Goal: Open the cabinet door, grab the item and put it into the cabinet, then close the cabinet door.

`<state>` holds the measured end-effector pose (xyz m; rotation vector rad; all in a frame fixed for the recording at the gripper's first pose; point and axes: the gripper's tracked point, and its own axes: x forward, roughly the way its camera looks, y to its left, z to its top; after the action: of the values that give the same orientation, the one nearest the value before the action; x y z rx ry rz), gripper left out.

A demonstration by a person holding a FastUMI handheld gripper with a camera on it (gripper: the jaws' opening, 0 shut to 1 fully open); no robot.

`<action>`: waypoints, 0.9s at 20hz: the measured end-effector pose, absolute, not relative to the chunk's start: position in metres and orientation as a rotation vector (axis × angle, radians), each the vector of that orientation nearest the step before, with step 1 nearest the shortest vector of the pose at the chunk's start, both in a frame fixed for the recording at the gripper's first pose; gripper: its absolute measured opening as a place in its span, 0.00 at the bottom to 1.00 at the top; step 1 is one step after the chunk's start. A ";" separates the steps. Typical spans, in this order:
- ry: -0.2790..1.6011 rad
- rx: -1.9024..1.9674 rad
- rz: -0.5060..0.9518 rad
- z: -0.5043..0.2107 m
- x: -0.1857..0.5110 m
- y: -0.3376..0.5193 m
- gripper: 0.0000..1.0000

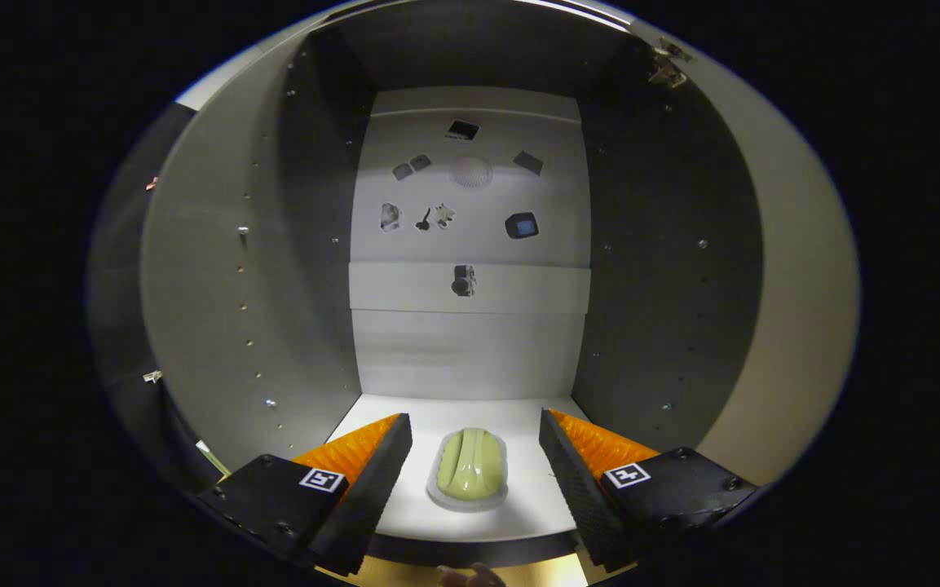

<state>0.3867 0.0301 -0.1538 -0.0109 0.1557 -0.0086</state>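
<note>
The hand-held gripper is pointing into the open cabinet with its fingers spread wide and released, gripping nothing. The item, a pale green rounded piece in a whitish tray, is lying on the cabinet's white bottom shelf between the two fingers and touching neither, while several small stickers are showing on the back panel well beyond it
</note>
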 end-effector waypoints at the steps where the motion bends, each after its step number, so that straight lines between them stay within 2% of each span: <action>1: 0.138 -0.006 0.001 -0.147 0.373 0.036 0.99; 12: 0.044 0.077 0.019 -0.069 0.172 0.068 0.99; 18: 0.077 0.114 0.011 -0.054 0.094 0.049 0.99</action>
<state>0.0943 0.0487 -0.0538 0.1138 0.0768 0.0107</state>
